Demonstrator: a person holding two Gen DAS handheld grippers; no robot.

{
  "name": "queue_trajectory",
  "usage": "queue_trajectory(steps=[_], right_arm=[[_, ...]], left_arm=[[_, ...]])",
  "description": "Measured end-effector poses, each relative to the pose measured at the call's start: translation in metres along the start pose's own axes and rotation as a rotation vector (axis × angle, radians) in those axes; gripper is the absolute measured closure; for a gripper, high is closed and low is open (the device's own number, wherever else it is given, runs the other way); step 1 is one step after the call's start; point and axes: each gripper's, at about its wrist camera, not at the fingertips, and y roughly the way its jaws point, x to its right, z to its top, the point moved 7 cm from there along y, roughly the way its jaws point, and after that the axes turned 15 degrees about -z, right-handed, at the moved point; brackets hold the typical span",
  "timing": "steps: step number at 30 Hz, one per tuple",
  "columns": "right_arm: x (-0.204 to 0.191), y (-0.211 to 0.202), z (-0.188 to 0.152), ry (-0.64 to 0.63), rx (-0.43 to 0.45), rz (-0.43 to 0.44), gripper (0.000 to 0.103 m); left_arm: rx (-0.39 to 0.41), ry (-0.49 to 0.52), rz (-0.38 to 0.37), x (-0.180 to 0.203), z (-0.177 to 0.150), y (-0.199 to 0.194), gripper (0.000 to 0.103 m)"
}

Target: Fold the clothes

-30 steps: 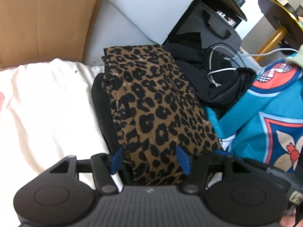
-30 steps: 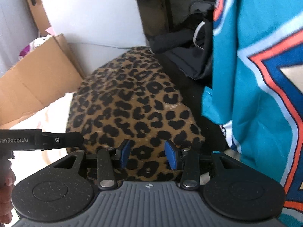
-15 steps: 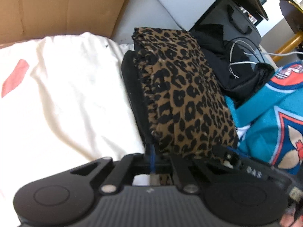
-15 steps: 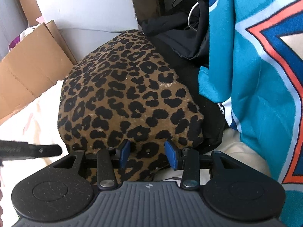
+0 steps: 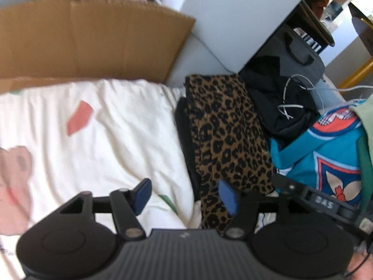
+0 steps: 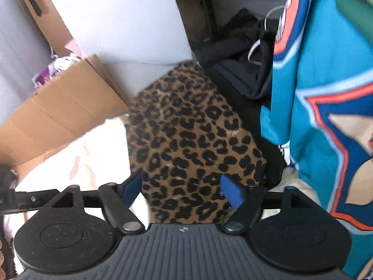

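Folded leopard-print garment (image 5: 228,140) at frame centre, lying on a dark garment (image 5: 184,130) beside the white bedsheet (image 5: 105,140). Left claw (image 5: 184,196) spread wide, empty. Right claw (image 6: 184,189) likewise agape, garment's near edge between its fingers.

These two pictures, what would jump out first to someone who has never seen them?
The leopard-print garment, folded in a neat block in the middle, atop something black on the cream bedding. To its right hangs a bright teal jersey. Low in each view, blue-padded grippers stand open, the left, the right.

Bright daylight, motion blur, fisheye edges
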Motion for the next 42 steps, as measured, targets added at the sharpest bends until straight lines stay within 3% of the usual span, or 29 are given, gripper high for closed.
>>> queue_trajectory(steps=[4, 8, 10, 16, 33, 42], right_arm=[[-0.005, -0.027, 0.008, -0.019, -0.020, 0.001, 0.008], [-0.016, -0.053, 0.015, -0.046, -0.063, 0.026, 0.007], [-0.020, -0.068, 0.021, -0.054, -0.076, 0.023, 0.002], [-0.024, -0.118, 0.036, -0.069, -0.117, 0.001, 0.001], [-0.035, -0.273, 0.091, -0.124, -0.102, 0.020, 0.001], [-0.058, -0.360, 0.090, -0.180, -0.014, 0.096, 0.001]], left_arm=[[-0.017, 0.045, 0.008, 0.021, 0.009, -0.026, 0.021], [-0.061, 0.107, 0.021, 0.038, 0.016, -0.051, 0.009], [-0.060, 0.100, 0.039, 0.040, 0.022, -0.068, 0.007], [-0.057, 0.063, 0.080, 0.043, 0.032, -0.121, 0.007], [0.079, -0.010, 0.211, 0.049, 0.070, -0.359, 0.000], [0.202, 0.001, 0.310, 0.047, 0.035, -0.469, 0.000]])
